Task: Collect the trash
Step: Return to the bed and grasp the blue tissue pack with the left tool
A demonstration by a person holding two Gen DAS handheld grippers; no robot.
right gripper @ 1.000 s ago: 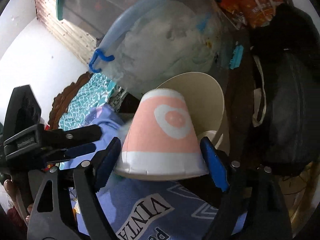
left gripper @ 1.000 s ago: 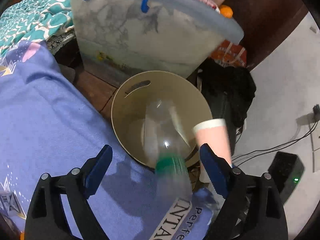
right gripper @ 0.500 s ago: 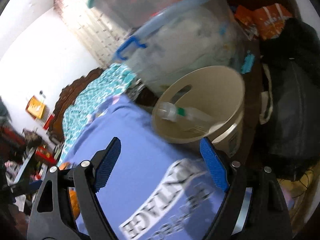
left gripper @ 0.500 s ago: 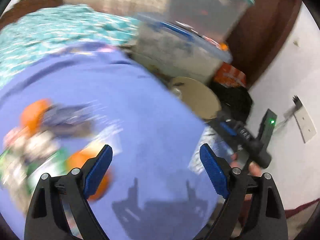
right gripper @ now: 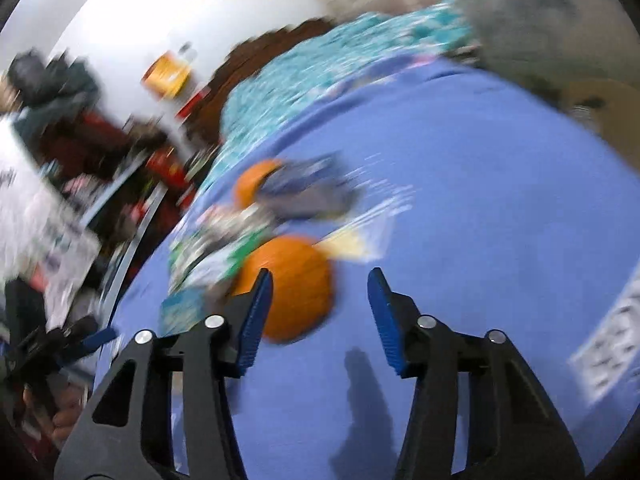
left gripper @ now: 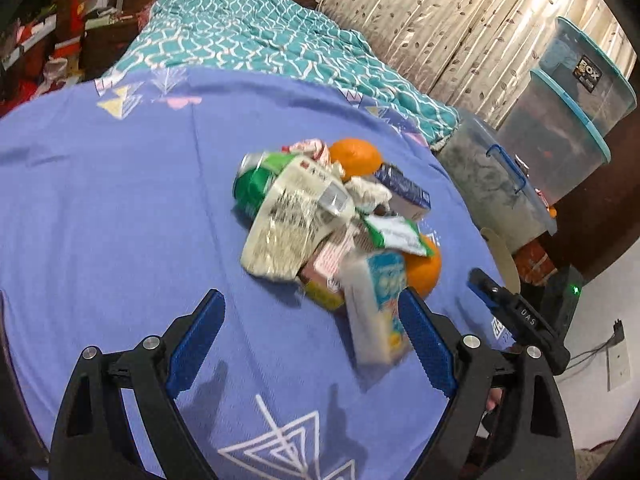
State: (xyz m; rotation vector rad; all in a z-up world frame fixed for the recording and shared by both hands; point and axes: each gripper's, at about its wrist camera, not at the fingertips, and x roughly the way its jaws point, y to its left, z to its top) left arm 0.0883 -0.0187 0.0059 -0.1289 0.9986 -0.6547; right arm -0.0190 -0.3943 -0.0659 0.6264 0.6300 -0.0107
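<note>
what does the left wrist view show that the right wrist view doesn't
Only the left wrist view: a sharp trash pile with a green can, a crumpled wrapper, a small carton, curtains and stacked storage bins.

Only the right wrist view: a white wall and blurred clutter beside the bed.

Both: the purple bedsheet, the teal blanket, the oranges and a tan bin's rim. The right gripper is closing, nothing gripped.
</note>
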